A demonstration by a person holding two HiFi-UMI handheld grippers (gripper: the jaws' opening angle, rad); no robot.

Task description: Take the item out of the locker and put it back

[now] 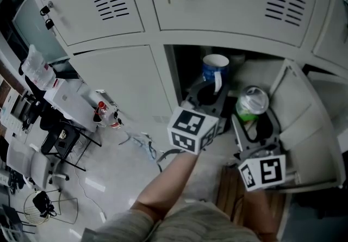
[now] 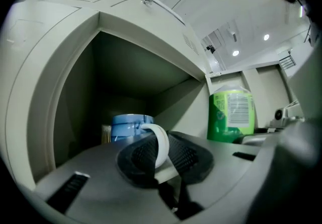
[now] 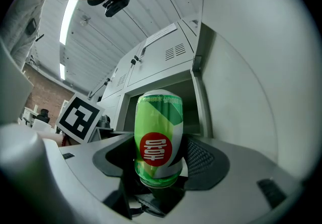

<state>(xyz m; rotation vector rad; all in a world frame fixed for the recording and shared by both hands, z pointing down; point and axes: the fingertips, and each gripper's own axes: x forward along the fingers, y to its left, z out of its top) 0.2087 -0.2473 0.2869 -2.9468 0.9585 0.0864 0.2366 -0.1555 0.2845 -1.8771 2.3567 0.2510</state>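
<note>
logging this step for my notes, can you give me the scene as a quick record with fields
locker compartment: open, its door swung out on the right of the head view
mug: blue and white, standing inside the compartment, white handle toward the opening
left gripper: reaching in, pads look closed on the mug's handle
green can: outside the compartment, near the open door
right gripper: shut on the green can

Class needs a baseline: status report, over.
Left gripper on mug handle, inside locker. Right gripper holds can, outside. Door open.
</note>
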